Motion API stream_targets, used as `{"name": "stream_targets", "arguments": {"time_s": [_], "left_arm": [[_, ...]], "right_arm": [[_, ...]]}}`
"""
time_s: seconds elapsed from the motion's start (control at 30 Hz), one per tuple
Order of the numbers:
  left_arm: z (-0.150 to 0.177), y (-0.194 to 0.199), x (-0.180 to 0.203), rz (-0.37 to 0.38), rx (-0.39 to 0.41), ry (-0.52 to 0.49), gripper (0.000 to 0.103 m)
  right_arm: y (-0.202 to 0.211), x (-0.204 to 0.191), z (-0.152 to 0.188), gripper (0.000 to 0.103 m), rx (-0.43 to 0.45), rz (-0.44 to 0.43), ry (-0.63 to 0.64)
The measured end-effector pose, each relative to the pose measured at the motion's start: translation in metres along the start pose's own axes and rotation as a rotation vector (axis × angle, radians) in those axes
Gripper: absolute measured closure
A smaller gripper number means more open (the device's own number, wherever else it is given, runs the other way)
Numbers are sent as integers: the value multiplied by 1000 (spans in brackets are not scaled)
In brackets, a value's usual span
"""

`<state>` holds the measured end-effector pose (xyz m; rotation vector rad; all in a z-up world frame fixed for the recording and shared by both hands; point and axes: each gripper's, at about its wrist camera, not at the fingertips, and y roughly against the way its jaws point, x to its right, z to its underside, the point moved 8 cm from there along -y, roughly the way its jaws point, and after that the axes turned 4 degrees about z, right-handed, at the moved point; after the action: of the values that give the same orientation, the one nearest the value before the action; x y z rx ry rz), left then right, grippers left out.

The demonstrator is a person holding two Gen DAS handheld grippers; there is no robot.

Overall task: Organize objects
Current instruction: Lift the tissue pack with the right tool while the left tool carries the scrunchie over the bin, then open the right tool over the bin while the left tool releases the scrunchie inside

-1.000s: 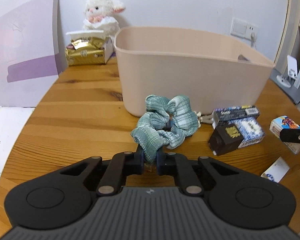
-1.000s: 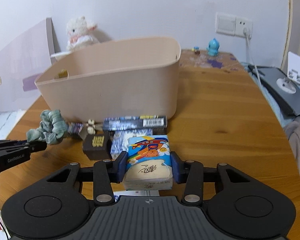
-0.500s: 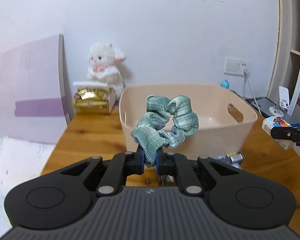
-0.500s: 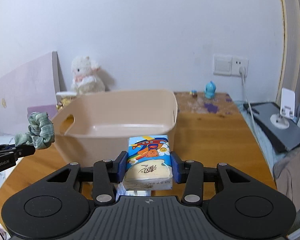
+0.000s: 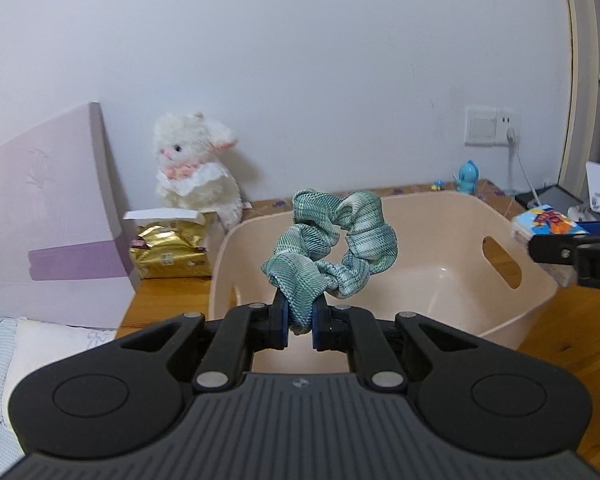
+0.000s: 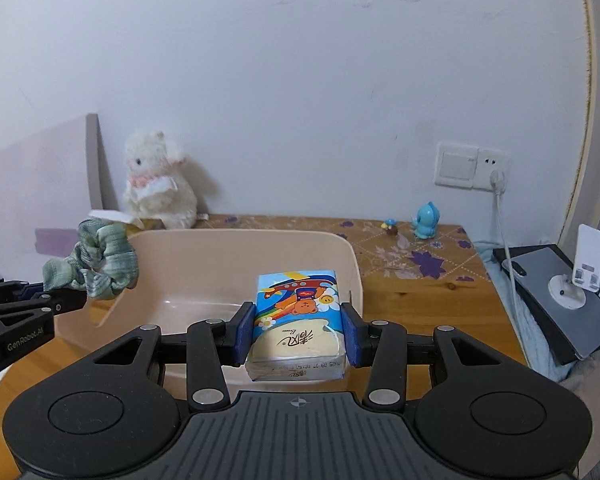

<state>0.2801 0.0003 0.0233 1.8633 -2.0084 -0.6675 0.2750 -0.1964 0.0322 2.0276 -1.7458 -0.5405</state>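
My left gripper [image 5: 300,320] is shut on a green plaid scrunchie [image 5: 332,248] and holds it in the air over the near left part of a beige plastic bin [image 5: 512,308]. My right gripper [image 6: 298,330] is shut on a colourful cartoon tissue pack [image 6: 298,320] above the bin's [image 6: 352,264] near right rim. The bin's inside shows bare. The scrunchie [image 6: 96,260] and left gripper [image 6: 66,300] show at the left in the right wrist view. The tissue pack [image 5: 544,222] and right gripper [image 5: 560,246] show at the right in the left wrist view.
A white plush lamb [image 5: 196,176] and a gold packet [image 5: 168,256] stand behind the bin on the wooden table [image 6: 420,296]. A lilac board [image 5: 48,216] leans at the left. A blue figurine [image 6: 426,222], a wall socket with cable [image 6: 496,180] and a laptop with phone stand [image 6: 564,284] lie at the right.
Both grippers rose from table level and moved forward over the bin, carrying the scrunchie and the tissue pack. The small boxes on the table dropped out of view.
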Motion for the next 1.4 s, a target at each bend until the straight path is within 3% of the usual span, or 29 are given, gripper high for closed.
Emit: {"name": "stream_targets", "arguments": {"time_s": [0.1,0.43,0.63,0.7,0.77,0.83,1.1,1.4], "left_arm": [[1,-24,3,19,-62,26,91],[22,-85,4,-29,-233,-3,91],[31,-93,4,-10,-257,3,84],[29,-88,3,-6,-244,4,69],[25,-82,3,-17,-221,2,42],[20,-72,2,-23,-190,5,29],[11,-19,-2,-27,-91,28,10],[31,35,2,-13,-62,18,7]], "right_arm": [[-22,0,-2,62,-31,8,6],[-80,-10,9,62,-156,36,56],[-93,-12,20,58,-197,48,71],[-90,-11,19,48,-192,42,61],[-84,-9,17,40,-186,38,55],[-75,-8,12,33,-161,42,57],[-11,2,0,6,-46,-2,11],[56,16,14,0,14,-11,4]]}}
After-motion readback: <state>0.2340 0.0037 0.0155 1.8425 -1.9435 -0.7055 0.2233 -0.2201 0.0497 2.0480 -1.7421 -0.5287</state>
